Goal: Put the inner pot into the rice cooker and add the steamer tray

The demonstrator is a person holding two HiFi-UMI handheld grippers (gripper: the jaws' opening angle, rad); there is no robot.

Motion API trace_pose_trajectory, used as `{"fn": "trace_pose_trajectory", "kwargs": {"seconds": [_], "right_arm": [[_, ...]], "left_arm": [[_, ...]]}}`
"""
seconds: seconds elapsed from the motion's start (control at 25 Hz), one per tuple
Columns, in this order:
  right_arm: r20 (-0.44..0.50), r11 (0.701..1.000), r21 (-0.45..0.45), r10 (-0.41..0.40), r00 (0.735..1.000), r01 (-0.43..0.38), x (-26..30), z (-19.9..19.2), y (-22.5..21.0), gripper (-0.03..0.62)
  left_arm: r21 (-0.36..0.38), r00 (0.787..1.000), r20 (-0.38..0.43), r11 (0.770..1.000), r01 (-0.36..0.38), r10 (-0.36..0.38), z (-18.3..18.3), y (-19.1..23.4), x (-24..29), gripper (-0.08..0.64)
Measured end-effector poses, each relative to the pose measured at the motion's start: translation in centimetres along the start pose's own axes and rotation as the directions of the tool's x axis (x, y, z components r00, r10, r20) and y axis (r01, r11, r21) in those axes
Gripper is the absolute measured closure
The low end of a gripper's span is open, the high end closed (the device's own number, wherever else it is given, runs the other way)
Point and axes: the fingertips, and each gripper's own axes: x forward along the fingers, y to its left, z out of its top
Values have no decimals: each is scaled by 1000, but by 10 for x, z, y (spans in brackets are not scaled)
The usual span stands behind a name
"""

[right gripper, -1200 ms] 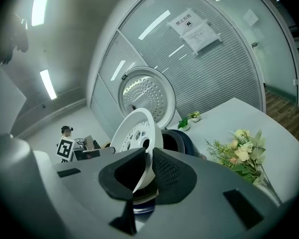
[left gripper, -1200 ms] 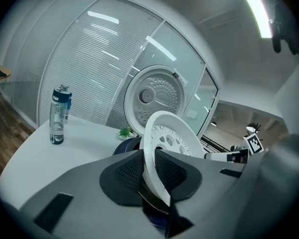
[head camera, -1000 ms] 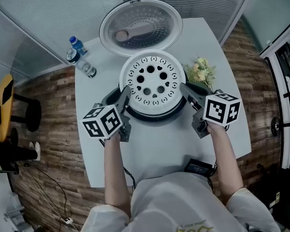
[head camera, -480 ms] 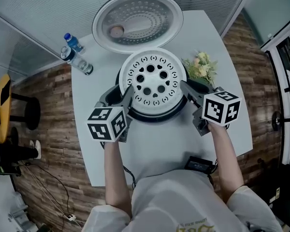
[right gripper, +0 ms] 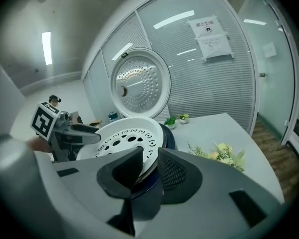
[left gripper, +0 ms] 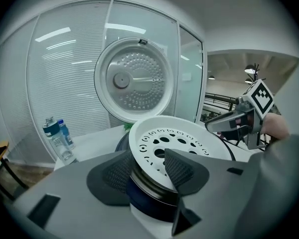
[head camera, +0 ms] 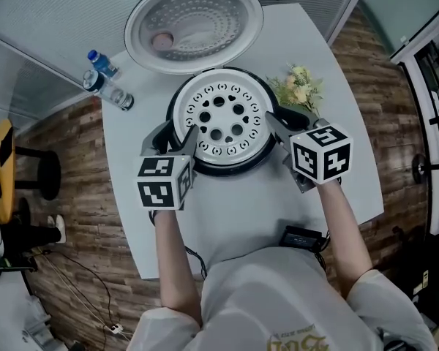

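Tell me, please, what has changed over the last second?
The left gripper and right gripper have just been opening, letting go of the rim of the steamer tray, which lies between their fingers. The tray sits in the rice cooker; lid, bottles and flowers are unmoved.

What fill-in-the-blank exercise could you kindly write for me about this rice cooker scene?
1. The lid of the rice cooker stands ____.
2. The white tray with round holes sits on top of the ____.
3. The water bottles stand on the table at the person's ____ side.
4. The flowers lie at the person's ____ side.
Missing words: open; rice cooker; left; right.
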Motion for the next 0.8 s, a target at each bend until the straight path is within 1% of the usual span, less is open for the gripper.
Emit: {"fn": "trace_pose_trajectory", "kwargs": {"seconds": [0.08,0.24,0.28,0.56,0.68,0.8], "right_arm": [[-1,1000,1,0,1000,0,-2,-1,-2,503],[-2,1000,-2,6,1000,-6,-5,-3,-1,503],[0,1000,-3,9,1000,-9,-6,-3,0,503],[16,1000,15,10,1000,-10,-14,-1,-3,503],[22,999,36,12,1000,-13,-18,-4,-3,503],[28,999,52,8,1000,-10,-24,-9,-3,503]], "left_arm": [[19,1000,-11,1000,-14,15,-1,0,1,357],[123,997,-61,991,-48,56,-5,-3,1,327],[136,996,-67,989,-49,59,-6,-3,1,322],[111,997,-61,993,-42,49,-6,-6,3,321],[101,998,-45,994,-37,42,-3,-7,-1,321],[75,999,-24,997,-32,34,0,-9,-8,321]]}}
